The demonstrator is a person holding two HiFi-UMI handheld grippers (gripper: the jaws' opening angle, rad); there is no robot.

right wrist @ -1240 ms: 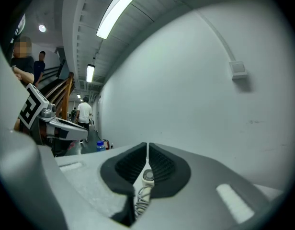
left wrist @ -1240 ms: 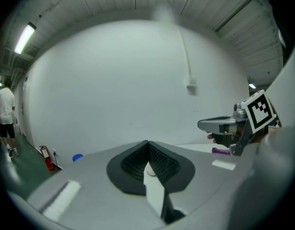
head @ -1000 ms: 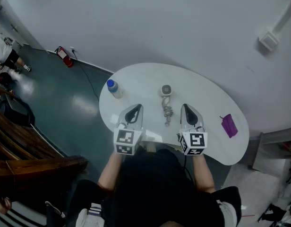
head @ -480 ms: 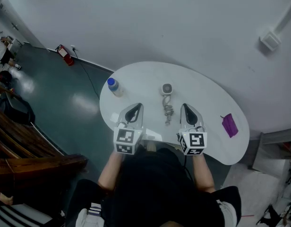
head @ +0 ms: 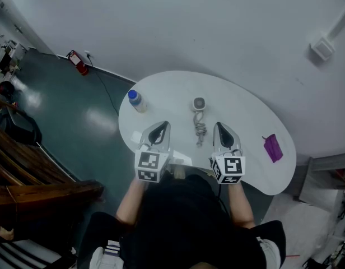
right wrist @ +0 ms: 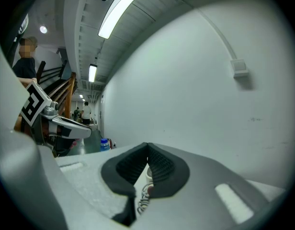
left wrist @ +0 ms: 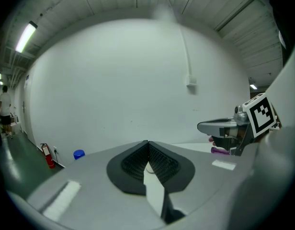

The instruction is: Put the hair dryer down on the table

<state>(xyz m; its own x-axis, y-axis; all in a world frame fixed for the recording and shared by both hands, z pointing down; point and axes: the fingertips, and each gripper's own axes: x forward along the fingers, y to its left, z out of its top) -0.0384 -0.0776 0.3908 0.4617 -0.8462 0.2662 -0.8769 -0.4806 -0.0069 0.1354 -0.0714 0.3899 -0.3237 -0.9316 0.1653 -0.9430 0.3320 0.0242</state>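
The white hair dryer point(head: 199, 104) lies on the white table point(head: 245, 108), its nozzle end away from me. Its coiled cord point(head: 200, 131) trails back toward me between the two grippers. My left gripper point(head: 162, 125) hovers over the table's near edge to the left of the cord, jaws shut and empty point(left wrist: 148, 143). My right gripper point(head: 219, 126) is to the right of the cord, also shut with nothing held point(right wrist: 147, 145). In the right gripper view the dryer point(right wrist: 148, 173) and cord point(right wrist: 144, 198) show just beyond the closed jaws.
A bottle with a blue cap point(head: 135, 101) stands at the table's left side. A purple object point(head: 271, 148) lies near the right edge. A fire extinguisher point(head: 76, 64) stands on the green floor by the wall. Wooden railings point(head: 27, 172) are at the left.
Neither gripper nor the hair dryer has moved. A person on the floor at the far left has gone out of view.
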